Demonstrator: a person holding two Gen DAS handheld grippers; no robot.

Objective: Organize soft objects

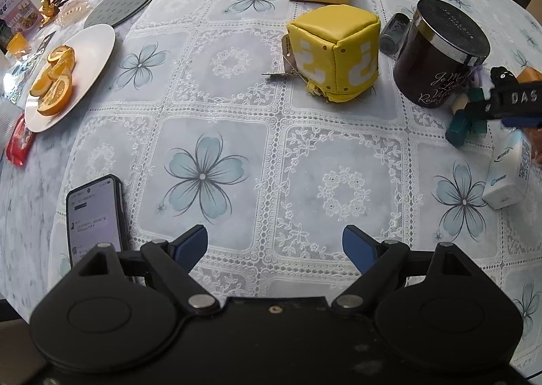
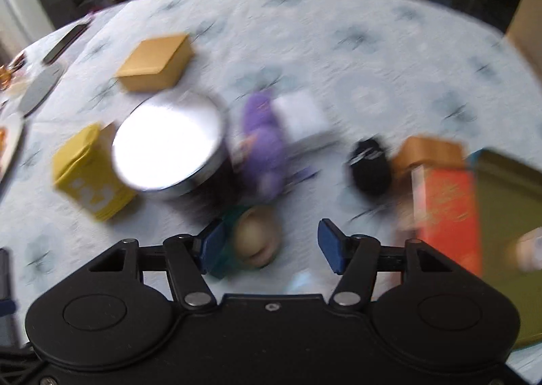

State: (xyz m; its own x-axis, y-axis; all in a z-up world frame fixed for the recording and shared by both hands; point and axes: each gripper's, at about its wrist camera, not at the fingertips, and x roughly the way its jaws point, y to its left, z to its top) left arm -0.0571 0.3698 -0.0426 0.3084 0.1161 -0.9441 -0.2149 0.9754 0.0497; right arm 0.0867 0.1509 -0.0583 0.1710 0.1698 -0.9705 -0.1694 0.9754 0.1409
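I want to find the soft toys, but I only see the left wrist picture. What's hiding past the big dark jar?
Observer: A purple plush toy lies beside the jar.
Operator: Is the other gripper holding something?
Observer: No. The right gripper is open. A beige toy head lies between its fingers, nearer the left one. The picture is blurred.

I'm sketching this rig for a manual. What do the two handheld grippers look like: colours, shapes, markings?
Both look alike. The left gripper has a matte black body with two round, disc-like housings, angular black linkage arms with silver pivot pins, and flat blue pads on the jaws. The right gripper matches it: black body, silver pins, blue pads. Seen from the left wrist camera, its side carries white letters "DAS".
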